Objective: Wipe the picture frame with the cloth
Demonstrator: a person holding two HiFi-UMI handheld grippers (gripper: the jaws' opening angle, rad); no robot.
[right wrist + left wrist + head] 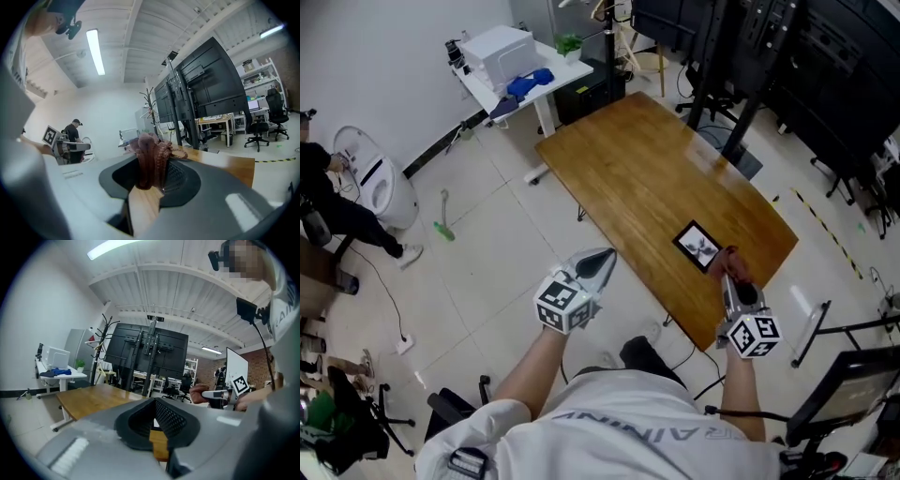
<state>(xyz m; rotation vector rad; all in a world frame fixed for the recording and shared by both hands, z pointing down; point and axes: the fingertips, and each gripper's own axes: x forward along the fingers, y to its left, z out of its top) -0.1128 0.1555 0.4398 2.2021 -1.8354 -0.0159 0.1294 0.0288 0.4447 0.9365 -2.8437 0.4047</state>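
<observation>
A small black picture frame lies flat near the front right corner of the wooden table. Just in front of it my right gripper is shut on a bunched reddish-brown cloth. In the right gripper view the cloth sticks up between the jaws. My left gripper hangs over the floor, left of the table's front edge, its jaws closed together with nothing in them. The left gripper view shows the left gripper, with the table edge and the cloth beyond it.
A white desk with a blue item stands at the back left. Black screen stands rise behind the table. A person is beside a white appliance at the left. A stand leg lies right.
</observation>
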